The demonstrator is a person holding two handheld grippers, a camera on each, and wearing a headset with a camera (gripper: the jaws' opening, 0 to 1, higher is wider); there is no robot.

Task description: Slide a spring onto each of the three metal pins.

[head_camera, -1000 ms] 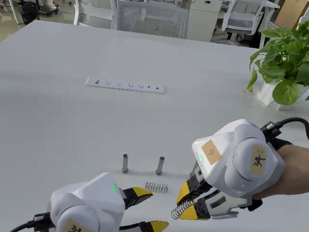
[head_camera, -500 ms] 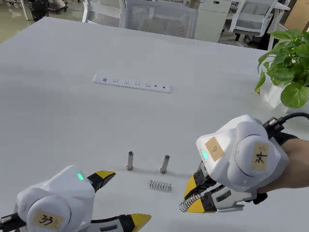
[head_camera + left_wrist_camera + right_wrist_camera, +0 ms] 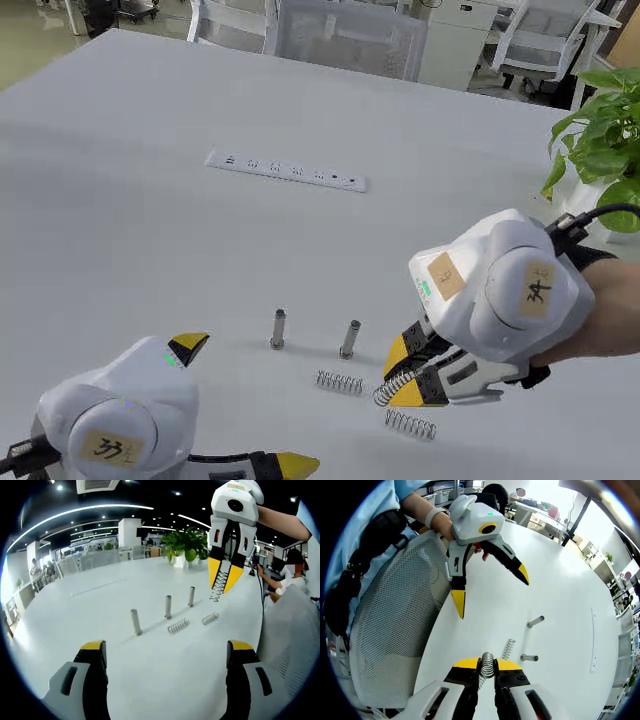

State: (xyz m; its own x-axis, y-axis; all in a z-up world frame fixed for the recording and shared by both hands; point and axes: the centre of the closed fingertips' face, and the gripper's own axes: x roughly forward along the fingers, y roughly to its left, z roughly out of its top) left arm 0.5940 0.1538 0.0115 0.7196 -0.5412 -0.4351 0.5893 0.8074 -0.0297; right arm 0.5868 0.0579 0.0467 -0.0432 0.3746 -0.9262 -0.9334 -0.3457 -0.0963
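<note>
Metal pins (image 3: 168, 606): three stand upright in a short row on the white desk (image 3: 150, 200), toward the edge where the person sits. All three are bare. Standing on end with gaps between them, each leaves its top free for a coil to be lowered over it.
Held spring (image 3: 487, 661): a small wire coil, gripped near one end so the rest sticks out past the yellow tips. That free length is probably meant to be aimed down over a pin top. It touches no pin and hangs clear of the desk.
Right gripper (image 3: 400, 378): the jaws are closed down almost fully, with only the held spring between them, pinched across its coils. It hovers just beside one end of the row, tips pointing down and inward towards the pins. This looks like the approach to the first pin.
Loose springs (image 3: 339, 381): two lie on their sides on the desk, just beside the row on the person's-edge side. They are apart from each other and touch no pin. Being this near the pins should make them easy to pick up for the other two pins.
Left gripper (image 3: 242, 404): the jaws are spread wide, holding nothing and touching nothing. It sits low at the person's edge, faces the row of pins and is well apart from them. It seems to be waiting, perhaps to steady a pin.
Progress: no spring is on a pin, so all three pins are still to be done.
</note>
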